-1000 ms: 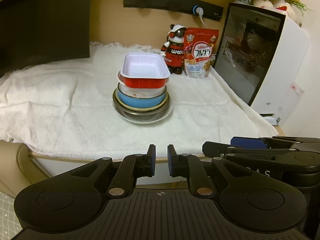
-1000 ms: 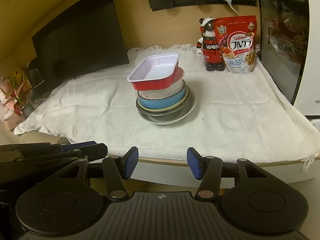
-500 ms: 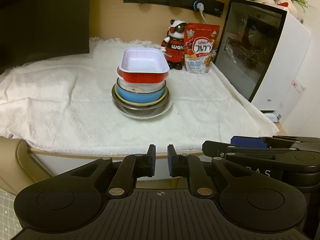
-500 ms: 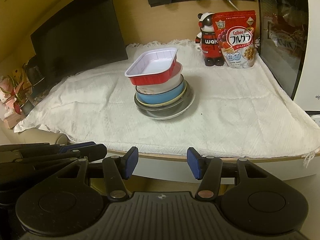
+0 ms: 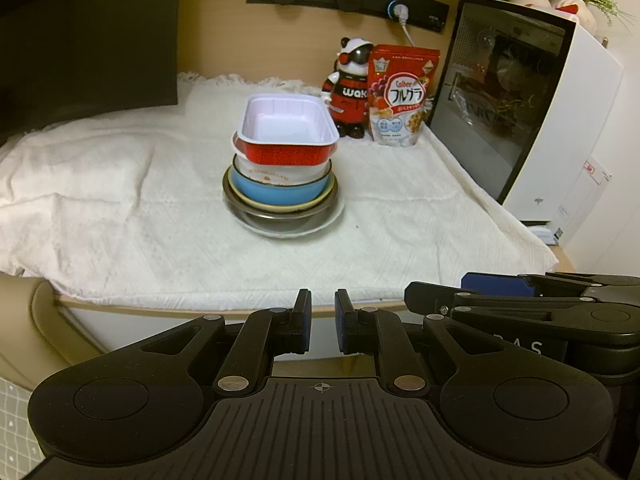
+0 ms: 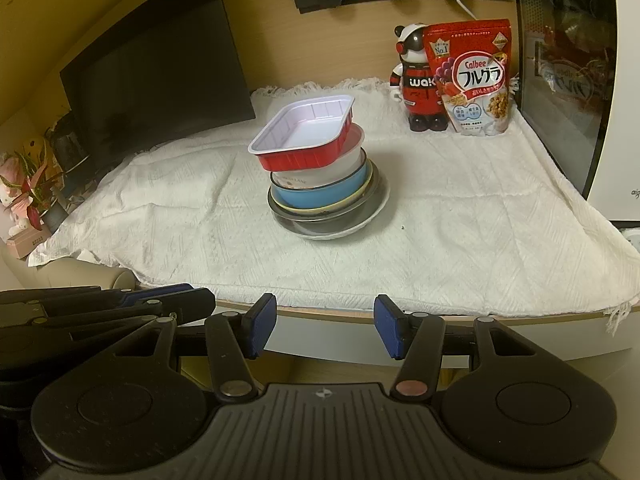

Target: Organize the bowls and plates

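We find a red rectangular foil tray (image 5: 286,136) topping a stack of round bowls and plates (image 5: 282,196) mid-way across the white cloth (image 5: 120,208). Behind the stack stand a red cereal pouch (image 5: 400,96) and a panda figurine (image 5: 352,88). Nearer than the stack, our left gripper (image 5: 322,322) is closed and empty; our right gripper (image 6: 325,327) stands parted, holding nothing.

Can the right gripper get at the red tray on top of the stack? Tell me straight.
Probably yes. The right gripper is open and empty, short of the table edge, and only bare white cloth lies between it and the red tray topping the stack.
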A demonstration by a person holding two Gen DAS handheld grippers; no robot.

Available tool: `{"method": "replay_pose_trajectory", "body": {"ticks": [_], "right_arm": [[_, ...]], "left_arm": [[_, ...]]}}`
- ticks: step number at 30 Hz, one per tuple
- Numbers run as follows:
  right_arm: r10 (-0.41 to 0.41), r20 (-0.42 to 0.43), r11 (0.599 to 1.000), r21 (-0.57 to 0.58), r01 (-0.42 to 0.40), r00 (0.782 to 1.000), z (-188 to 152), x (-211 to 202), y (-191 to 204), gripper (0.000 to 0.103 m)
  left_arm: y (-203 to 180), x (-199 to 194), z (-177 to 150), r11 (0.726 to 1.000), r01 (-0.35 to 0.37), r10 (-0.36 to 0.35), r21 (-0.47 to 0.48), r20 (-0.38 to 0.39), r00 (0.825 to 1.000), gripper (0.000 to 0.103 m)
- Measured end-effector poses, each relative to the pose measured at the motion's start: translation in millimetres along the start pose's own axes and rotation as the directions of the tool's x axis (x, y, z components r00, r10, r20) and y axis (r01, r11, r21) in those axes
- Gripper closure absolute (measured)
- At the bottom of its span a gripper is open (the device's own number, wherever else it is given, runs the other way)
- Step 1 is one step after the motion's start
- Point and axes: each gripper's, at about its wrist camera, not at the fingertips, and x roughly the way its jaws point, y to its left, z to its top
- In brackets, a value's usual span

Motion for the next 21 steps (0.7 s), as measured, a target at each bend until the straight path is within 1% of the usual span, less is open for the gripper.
{"method": "replay_pose_trajectory", "body": {"ticks": [21], "right_arm": [[0.005,-0.010,1.000,-0.008,-0.005,1.000,-2.4,3.4,5.2,0.049]], "left_arm": [[-2.6,-1.5,-4.2,1.000,-0.006,0.006,-0.025,0.002,1.000,0.088]]}}
